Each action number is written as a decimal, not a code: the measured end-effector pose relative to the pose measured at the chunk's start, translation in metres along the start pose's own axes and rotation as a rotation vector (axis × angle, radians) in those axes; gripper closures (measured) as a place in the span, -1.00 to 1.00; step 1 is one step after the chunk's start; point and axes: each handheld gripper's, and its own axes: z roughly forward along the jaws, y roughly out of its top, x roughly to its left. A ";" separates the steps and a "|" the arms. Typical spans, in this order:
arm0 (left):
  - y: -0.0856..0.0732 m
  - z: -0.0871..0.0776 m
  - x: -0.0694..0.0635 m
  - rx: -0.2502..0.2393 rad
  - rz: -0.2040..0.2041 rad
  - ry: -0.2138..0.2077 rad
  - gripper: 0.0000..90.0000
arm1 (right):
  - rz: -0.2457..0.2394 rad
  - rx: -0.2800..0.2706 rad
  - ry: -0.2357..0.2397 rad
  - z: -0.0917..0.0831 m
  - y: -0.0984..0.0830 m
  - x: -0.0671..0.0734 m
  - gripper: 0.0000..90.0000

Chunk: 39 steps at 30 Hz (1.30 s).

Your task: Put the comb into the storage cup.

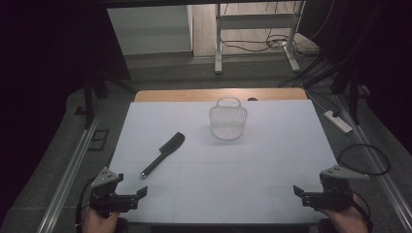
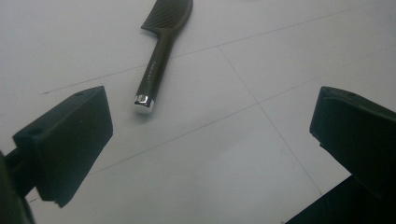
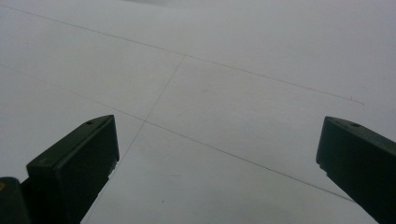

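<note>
A black comb (image 1: 163,152) with a silver-tipped handle lies on the white table (image 1: 228,189), left of the middle. The left gripper view shows the same comb (image 2: 161,51) ahead of the jaws, handle end nearest. A clear mesh basket (image 1: 228,119) with a handle stands upright toward the far middle. My left gripper (image 1: 140,194) rests at the near left corner, open with nothing between its jaws, and is seen in its own view as left gripper (image 2: 210,140). My right gripper (image 1: 297,192) sits at the near right, open over bare table, right gripper (image 3: 217,154).
The white sheet leaves a wooden strip (image 1: 194,94) showing at the table's far edge. A power strip (image 1: 337,121) and a looped black cable (image 1: 364,159) lie on the floor at the right. Metal stand legs (image 1: 218,43) rise beyond the table.
</note>
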 end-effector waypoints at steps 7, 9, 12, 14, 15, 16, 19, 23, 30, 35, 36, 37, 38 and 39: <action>0.000 0.000 0.001 -0.004 -0.006 -0.007 -0.99 | -0.014 0.009 0.010 0.000 0.000 0.002 -1.00; 0.000 0.000 0.002 -0.003 -0.008 -0.009 -0.99 | -0.013 0.009 0.009 -0.001 0.000 0.002 -1.00; 0.000 0.000 0.002 -0.003 -0.013 -0.011 -0.99 | -0.013 0.010 0.011 0.000 0.000 0.002 -1.00; 0.000 0.000 0.002 -0.002 -0.015 -0.011 -0.99 | -0.015 0.011 0.013 0.000 -0.001 0.002 -1.00; 0.000 0.000 0.002 -0.001 -0.015 -0.011 -0.99 | -0.016 0.012 0.014 0.000 -0.001 0.002 -1.00; 0.000 0.001 0.002 0.001 -0.015 -0.009 -0.99 | -0.015 0.013 0.014 0.000 -0.001 0.002 -1.00; 0.001 0.001 0.002 0.008 -0.016 -0.007 -0.99 | -0.018 0.014 0.015 0.000 -0.001 0.002 -1.00; 0.001 0.002 0.002 0.021 -0.017 -0.008 -0.99 | -0.023 0.020 0.017 0.000 0.000 0.002 -1.00; 0.005 0.005 0.005 0.041 -0.023 -0.012 -1.00 | -0.024 0.023 0.016 0.001 0.000 0.002 -1.00; 0.008 0.007 0.007 0.062 -0.010 0.008 -1.00 | -0.030 0.025 0.016 0.001 0.000 0.003 -1.00; 0.008 0.007 0.008 0.063 -0.013 0.009 -1.00 | -0.031 0.025 0.017 0.001 0.000 0.003 -1.00; 0.009 0.007 0.009 0.063 -0.018 0.010 -1.00 | -0.032 0.025 0.017 0.001 0.000 0.003 -1.00; 0.009 0.007 0.009 0.063 -0.018 0.010 -1.00 | -0.032 0.026 0.017 0.001 0.000 0.003 -1.00; 0.010 0.007 0.011 0.070 -0.021 0.008 -1.00 | -0.032 0.025 0.017 0.001 0.000 0.003 -1.00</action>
